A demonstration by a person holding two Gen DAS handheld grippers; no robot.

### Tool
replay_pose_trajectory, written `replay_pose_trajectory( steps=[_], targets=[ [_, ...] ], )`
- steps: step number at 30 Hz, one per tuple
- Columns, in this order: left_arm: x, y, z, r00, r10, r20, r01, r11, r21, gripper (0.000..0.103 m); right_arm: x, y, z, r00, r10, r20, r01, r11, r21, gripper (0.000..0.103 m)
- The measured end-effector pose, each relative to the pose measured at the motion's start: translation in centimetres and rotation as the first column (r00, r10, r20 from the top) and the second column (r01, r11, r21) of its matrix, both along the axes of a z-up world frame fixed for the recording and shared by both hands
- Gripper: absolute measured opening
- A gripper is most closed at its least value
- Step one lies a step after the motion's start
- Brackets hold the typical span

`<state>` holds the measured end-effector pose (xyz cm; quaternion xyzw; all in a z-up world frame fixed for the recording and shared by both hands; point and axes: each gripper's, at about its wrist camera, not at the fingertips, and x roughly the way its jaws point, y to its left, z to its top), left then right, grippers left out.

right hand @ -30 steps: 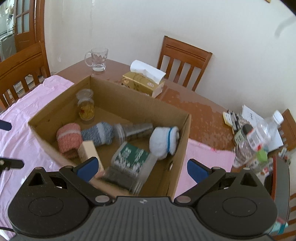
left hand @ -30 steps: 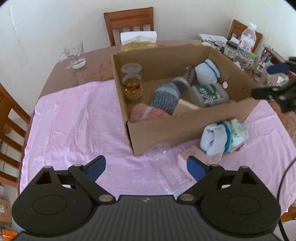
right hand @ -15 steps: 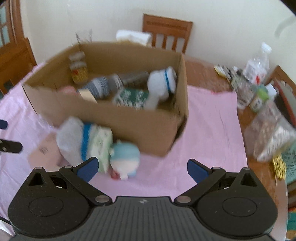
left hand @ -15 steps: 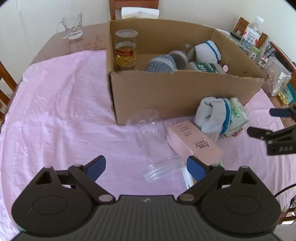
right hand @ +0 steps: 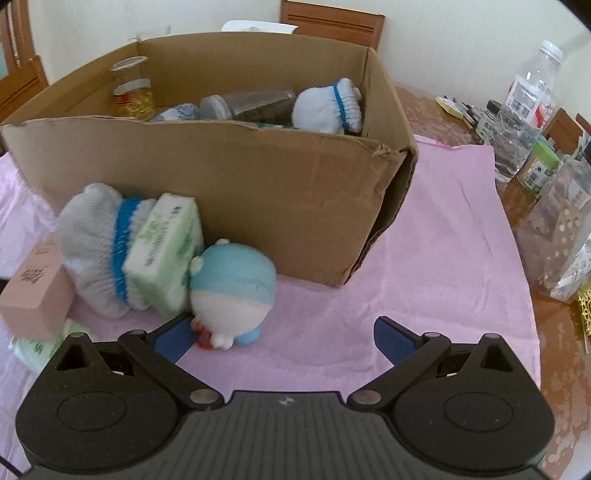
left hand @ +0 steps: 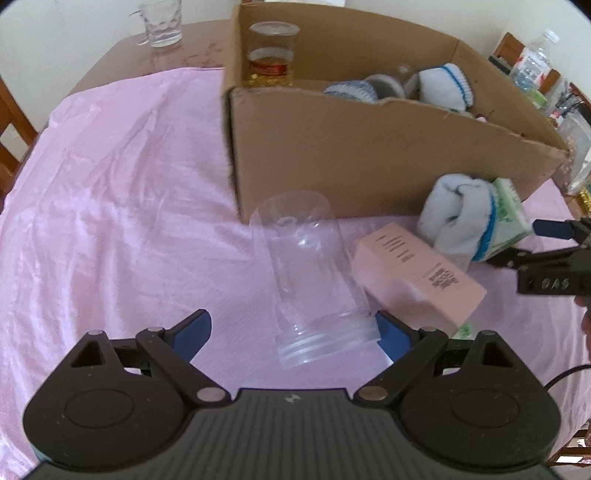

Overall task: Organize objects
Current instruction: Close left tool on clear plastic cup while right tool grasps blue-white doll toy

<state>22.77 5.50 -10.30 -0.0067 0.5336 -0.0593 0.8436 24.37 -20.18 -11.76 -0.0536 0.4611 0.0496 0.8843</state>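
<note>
A clear plastic jar (left hand: 306,277) lies on its side on the pink cloth (left hand: 110,206), in front of the cardboard box (left hand: 369,158). My left gripper (left hand: 291,334) is open, and the jar's threaded mouth sits between its fingertips, close to the right one. To the right lie a pink carton (left hand: 417,273), a white sock with a blue band (left hand: 458,218) and a green tissue pack (left hand: 509,214). My right gripper (right hand: 282,339) is open just above the cloth. A blue plush toy (right hand: 232,291) stands right next to its left fingertip (right hand: 173,339), beside the tissue pack (right hand: 166,247).
Inside the box (right hand: 221,177) are a jar with yellow contents (right hand: 133,92), a dark jar on its side (right hand: 251,105) and rolled socks (right hand: 328,107). Bottles and packets (right hand: 524,110) crowd the bare table on the right. A glass mug (left hand: 162,22) stands far left; a chair (right hand: 332,18) stands behind.
Both grippers have come down from above the box to the cloth in front of it. The clear jar now lies between the left fingertips, and the plush toy sits by the right gripper.
</note>
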Motion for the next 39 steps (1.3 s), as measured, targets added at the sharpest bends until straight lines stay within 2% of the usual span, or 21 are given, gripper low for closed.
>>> replay_pose_trajectory(
  steps=[9, 17, 21, 28, 33, 37, 39],
  targets=[
    [-1.2, 2.4, -0.2, 0.998, 0.058, -0.018, -0.058, 0.998, 0.04, 0.094, 0.2, -2.0, -0.1, 0.999, -0.038, -0.02, 0.038, 0.999, 0.034, 0.103],
    [-1.5, 4.2, -0.6, 0.994, 0.108, -0.019, -0.106, 0.992, 0.067, 0.094, -0.4, -3.0, 0.0, 0.998, -0.05, -0.029, 0.05, 0.999, 0.021, 0.103],
    [-1.7, 4.7, -0.9, 0.991, 0.132, -0.023, -0.131, 0.99, 0.052, 0.094, -0.5, -3.1, -0.1, 0.998, -0.054, -0.03, 0.055, 0.998, 0.032, 0.103],
    [-1.6, 5.1, -0.1, 0.987, 0.161, 0.023, -0.161, 0.987, 0.005, 0.094, -0.5, -3.1, -0.1, 0.998, -0.05, -0.031, 0.051, 0.998, 0.035, 0.103],
    [-1.2, 4.7, 0.5, 0.988, 0.148, 0.047, -0.147, 0.989, -0.013, 0.093, -0.3, -2.9, -0.1, 0.999, -0.042, -0.034, 0.043, 0.998, 0.035, 0.103],
    [-0.7, 4.4, 0.4, 0.986, 0.158, 0.043, -0.158, 0.987, -0.003, 0.089, -0.3, -2.8, -0.1, 0.999, -0.039, -0.032, 0.04, 0.999, 0.036, 0.103],
    [-0.3, 4.3, 0.3, 0.985, 0.165, 0.042, -0.165, 0.986, -0.006, 0.083, -0.3, -2.7, -0.2, 0.999, -0.036, -0.033, 0.037, 0.999, 0.036, 0.103]
  ],
)
